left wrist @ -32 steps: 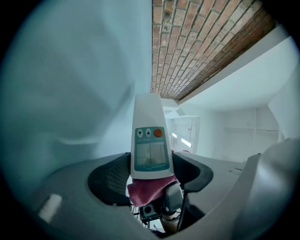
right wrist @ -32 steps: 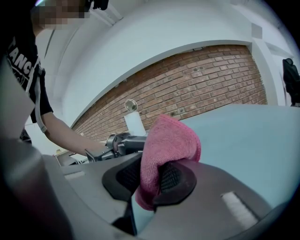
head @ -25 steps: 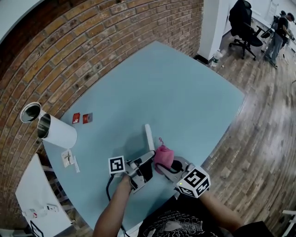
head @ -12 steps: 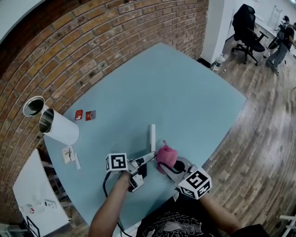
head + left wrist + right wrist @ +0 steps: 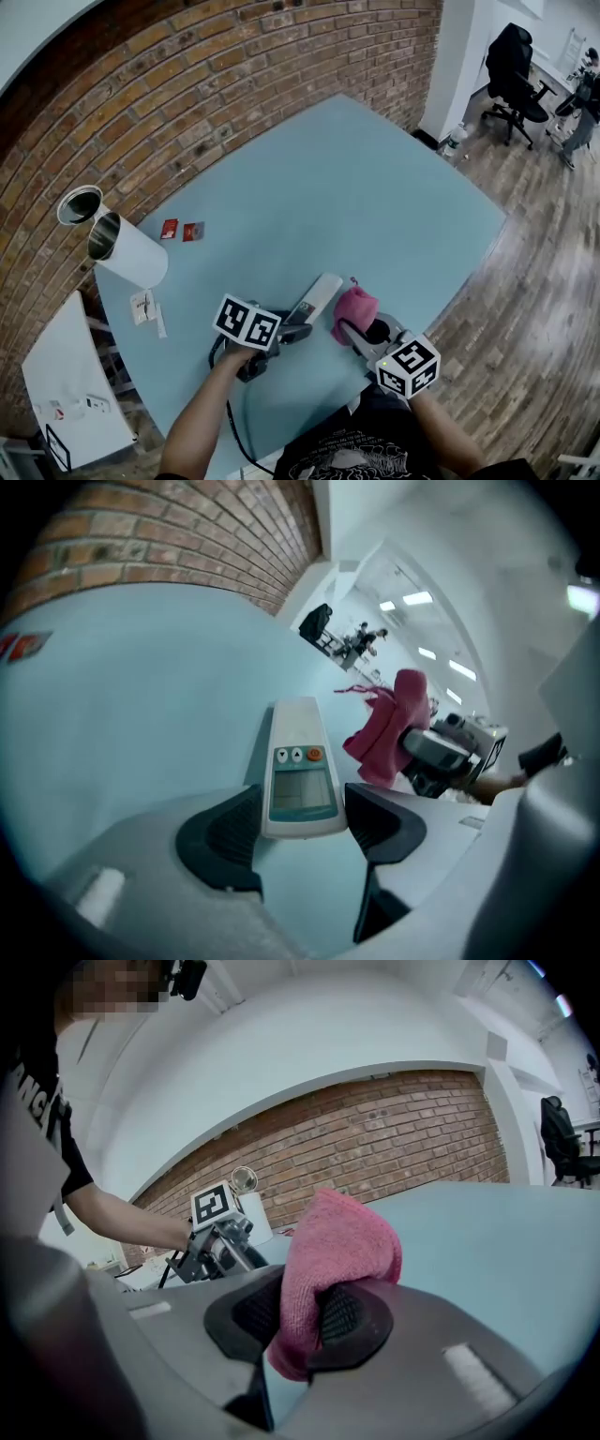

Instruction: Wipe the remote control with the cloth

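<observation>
A white remote control (image 5: 317, 295) with a screen and an orange button lies face up on the light blue table (image 5: 375, 187). Its near end sits between the jaws of my left gripper (image 5: 298, 323), which is shut on it; the left gripper view shows the remote (image 5: 300, 761) filling the gap of that gripper (image 5: 300, 832). The pink cloth (image 5: 354, 309) hangs bunched just right of the remote, apart from it. My right gripper (image 5: 367, 333) is shut on it. In the right gripper view the cloth (image 5: 342, 1241) is pinched between the pads of that gripper (image 5: 295, 1316).
A white cylinder (image 5: 129, 255) and a metal can (image 5: 80, 204) stand at the table's left edge, with two small red packets (image 5: 181, 230) and paper slips (image 5: 142, 306) nearby. The table's front edge runs close under both grippers. An office chair (image 5: 520, 56) stands far right.
The left gripper has rolled over, and the remote went with it from standing on edge to lying flat, face up. The right gripper and cloth drifted slightly right.
</observation>
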### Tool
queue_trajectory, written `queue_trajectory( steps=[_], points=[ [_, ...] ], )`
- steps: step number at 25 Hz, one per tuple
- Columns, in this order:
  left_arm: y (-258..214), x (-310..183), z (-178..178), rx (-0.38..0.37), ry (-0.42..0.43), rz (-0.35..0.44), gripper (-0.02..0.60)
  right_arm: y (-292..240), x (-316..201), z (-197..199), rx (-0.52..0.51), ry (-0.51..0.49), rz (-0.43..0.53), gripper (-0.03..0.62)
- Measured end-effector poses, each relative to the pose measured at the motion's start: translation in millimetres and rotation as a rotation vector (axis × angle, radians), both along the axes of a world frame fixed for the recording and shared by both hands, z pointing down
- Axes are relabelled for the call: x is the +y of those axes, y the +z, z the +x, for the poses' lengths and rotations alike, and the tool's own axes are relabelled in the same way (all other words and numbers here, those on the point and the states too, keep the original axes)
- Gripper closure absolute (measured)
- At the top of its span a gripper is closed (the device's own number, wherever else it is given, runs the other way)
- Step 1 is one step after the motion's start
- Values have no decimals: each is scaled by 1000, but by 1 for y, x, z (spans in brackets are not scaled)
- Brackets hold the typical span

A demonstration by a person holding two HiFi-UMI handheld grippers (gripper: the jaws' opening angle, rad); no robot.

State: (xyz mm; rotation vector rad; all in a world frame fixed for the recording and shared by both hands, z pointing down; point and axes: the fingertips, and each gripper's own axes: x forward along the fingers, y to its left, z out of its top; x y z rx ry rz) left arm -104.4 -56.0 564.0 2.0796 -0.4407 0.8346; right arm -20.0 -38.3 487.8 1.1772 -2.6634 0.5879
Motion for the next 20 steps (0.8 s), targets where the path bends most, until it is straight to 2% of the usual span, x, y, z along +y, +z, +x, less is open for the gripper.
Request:
queue_trajectory(
  steps=[2,4,10,16,18,20],
  points=[
    [8,3,-4,-135,123,85,305,2,1,-1,13,-7,-3,531],
    [13,4,-7,-235,212,154,304,5,1,-1,27,-10,-9,531],
    [27,-2,-18,-432,342,355,298,7,8,-4,52,-10,-20,531],
    [24,-3,-18,-458,348,457,294,8,18,-5,72,-21,-27,530],
    [18,-5,-22,-457,308,491,293,5,19,-7,65,-35,-25,531],
    [8,-8,-27,-440,231,526,293,1,19,-10,57,-48,-18,530]
  ],
)
